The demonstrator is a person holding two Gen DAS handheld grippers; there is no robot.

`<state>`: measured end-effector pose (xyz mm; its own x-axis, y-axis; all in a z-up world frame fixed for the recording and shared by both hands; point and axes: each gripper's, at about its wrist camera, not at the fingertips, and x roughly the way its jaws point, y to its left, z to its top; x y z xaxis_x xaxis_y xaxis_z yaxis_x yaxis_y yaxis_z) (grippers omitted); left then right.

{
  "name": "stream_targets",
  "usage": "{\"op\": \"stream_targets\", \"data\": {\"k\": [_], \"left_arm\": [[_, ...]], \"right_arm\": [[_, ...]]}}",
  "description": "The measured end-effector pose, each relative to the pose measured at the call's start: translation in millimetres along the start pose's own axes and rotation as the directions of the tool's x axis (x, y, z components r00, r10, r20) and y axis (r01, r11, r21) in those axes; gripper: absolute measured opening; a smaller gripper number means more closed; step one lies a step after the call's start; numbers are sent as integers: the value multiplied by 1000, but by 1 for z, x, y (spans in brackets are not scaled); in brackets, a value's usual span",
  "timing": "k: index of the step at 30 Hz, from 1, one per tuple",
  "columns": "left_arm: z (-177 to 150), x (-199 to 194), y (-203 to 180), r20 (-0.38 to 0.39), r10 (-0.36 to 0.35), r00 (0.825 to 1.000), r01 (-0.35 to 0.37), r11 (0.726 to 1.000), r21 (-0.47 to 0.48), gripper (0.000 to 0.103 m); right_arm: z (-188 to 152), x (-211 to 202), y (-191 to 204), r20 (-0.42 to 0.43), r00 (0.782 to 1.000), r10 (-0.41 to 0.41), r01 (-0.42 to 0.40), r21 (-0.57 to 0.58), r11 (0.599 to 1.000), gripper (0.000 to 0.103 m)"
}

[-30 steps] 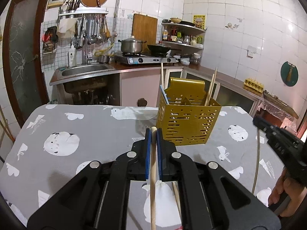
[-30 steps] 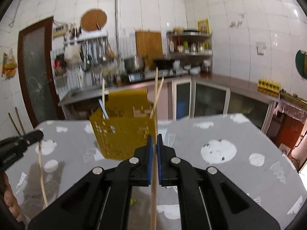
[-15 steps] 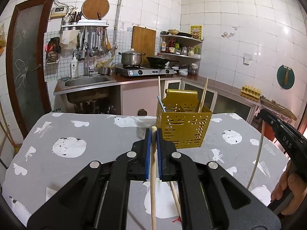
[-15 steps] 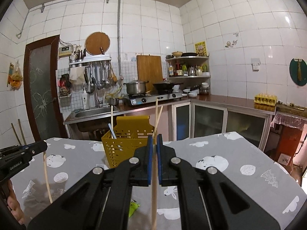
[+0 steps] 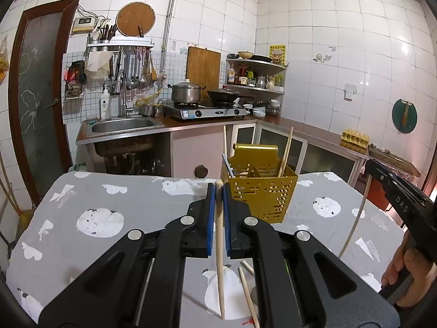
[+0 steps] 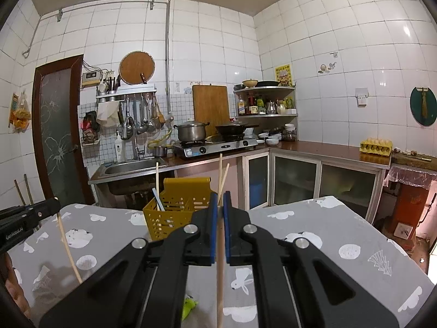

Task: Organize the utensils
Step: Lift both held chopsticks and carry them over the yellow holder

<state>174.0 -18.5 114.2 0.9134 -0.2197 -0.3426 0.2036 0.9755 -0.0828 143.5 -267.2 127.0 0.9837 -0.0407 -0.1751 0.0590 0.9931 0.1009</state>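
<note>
A yellow perforated utensil holder (image 5: 259,188) stands on the grey table and holds a few chopsticks and a blue-white utensil; it also shows in the right wrist view (image 6: 174,213). My left gripper (image 5: 218,191) is shut on a wooden chopstick (image 5: 220,259), held upright just left of the holder. My right gripper (image 6: 218,199) is shut on another wooden chopstick (image 6: 220,273), near the holder's right side. Each gripper appears in the other's view, the right one (image 5: 396,191) and the left one (image 6: 27,218), with its chopstick hanging down.
Loose chopsticks (image 5: 247,292) lie on the grey patterned tablecloth (image 5: 95,205) under my left gripper. A green scrap (image 6: 189,304) lies on the cloth. Behind the table are a sink (image 5: 123,124), a stove with pots (image 5: 207,109) and cabinets.
Both grippers have pulled back and risen from the holder, which looks smaller and lower now. Each keeps its chopstick.
</note>
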Motion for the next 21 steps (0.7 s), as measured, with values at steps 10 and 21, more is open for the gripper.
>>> {"op": "stream_targets", "data": {"k": [10,21], "left_arm": [[29,17,-1,34,-6,999,6,1000,4,5],[81,39,-10,92,-28,995,27,1000,13,5]], "right_arm": [[22,24,1,14,1000,-5,5,-15,1000,4],[69,45,1,64,998,-5,6,-21,1000,4]]}}
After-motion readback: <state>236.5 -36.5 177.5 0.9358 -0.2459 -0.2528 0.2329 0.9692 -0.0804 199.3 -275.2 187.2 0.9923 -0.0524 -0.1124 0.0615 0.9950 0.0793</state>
